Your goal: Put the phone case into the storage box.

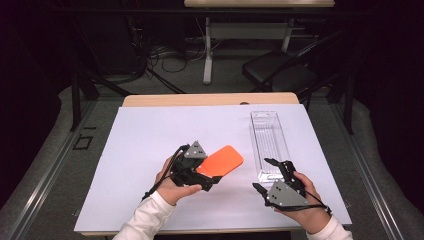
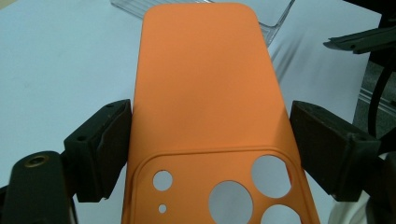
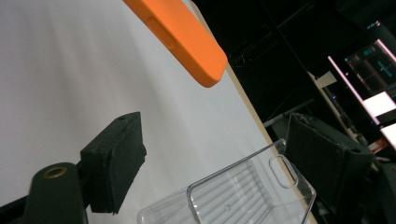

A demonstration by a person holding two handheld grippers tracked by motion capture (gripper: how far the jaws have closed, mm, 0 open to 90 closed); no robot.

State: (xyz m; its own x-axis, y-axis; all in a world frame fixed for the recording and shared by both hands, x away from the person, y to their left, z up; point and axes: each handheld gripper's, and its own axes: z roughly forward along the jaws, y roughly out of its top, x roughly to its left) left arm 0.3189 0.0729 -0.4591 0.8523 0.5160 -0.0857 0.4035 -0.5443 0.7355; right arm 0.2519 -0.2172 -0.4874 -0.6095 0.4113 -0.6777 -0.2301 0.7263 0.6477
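Left tool (image 1: 212, 181) pinches the orange phone case (image 1: 222, 160) by its sides at the camera end, lifted off the surface (image 1: 145, 135). Right tool (image 1: 267, 176) is spread at the clear packaging tray's (image 1: 269, 142) near end, not gripping yet, probably to steady it for insertion.

A wooden bench (image 1: 210, 99) carries a large white sheet (image 1: 150, 150) that covers nearly all of its top, leaving a strip of wood bare along the far edge. A clear plastic packaging tray (image 1: 269, 142) lies directly on the sheet at the right, its long side running away from the person.
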